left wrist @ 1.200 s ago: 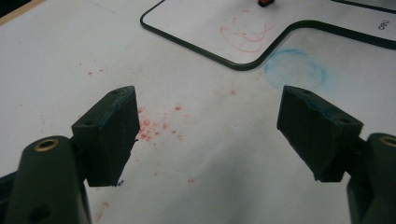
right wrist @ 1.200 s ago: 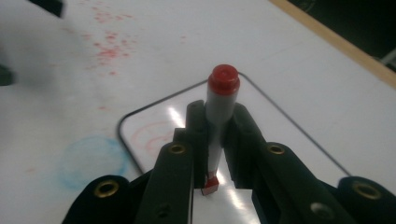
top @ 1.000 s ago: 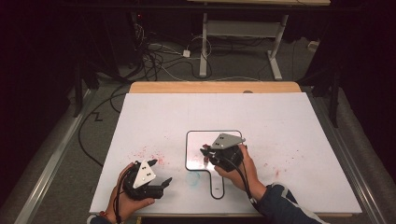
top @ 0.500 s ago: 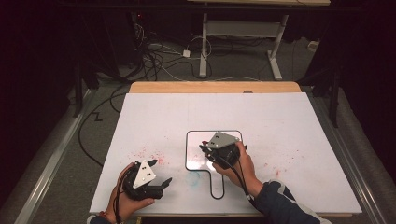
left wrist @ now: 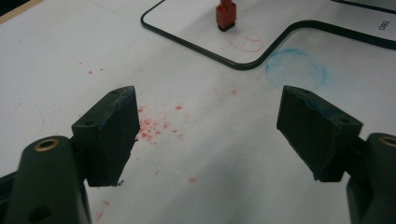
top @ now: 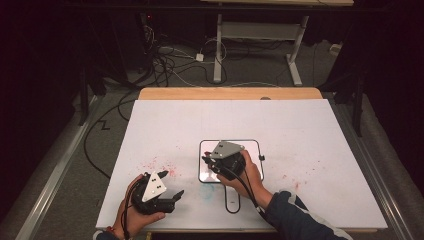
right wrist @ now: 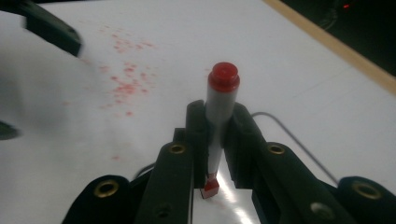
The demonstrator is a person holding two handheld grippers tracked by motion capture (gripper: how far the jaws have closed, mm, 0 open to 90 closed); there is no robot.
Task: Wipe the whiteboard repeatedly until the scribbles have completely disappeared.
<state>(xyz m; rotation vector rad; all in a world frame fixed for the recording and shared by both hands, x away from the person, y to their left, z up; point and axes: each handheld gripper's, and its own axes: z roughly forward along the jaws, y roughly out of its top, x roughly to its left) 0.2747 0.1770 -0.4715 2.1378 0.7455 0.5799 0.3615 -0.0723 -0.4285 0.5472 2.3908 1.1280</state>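
A small whiteboard (top: 252, 150) with a black rim and a handle-shaped tab lies at the table's middle front. My right gripper (top: 207, 162) hovers over its left part, jaws pointing left, shut on a red marker. In the right gripper view the jaws (right wrist: 219, 114) clamp the marker's grey barrel (right wrist: 218, 116), red cap end up, red tip down at the board. My left gripper (top: 176, 199) rests at the front left, open and holding nothing. The left gripper view shows its jaws (left wrist: 210, 135) spread wide, the marker tip (left wrist: 225, 16) on the whiteboard (left wrist: 187, 18) ahead beside a faint red scribble.
The white table sheet (top: 300, 125) carries red ink speckles (top: 162, 167) and a blue smear (left wrist: 295, 66) near the board's tab. A wooden strip (top: 230, 93) edges the far side. Cables and desk legs lie on the dark floor beyond.
My right gripper has shifted a little to the left over the whiteboard, the marker still in it. The left gripper has stayed put.
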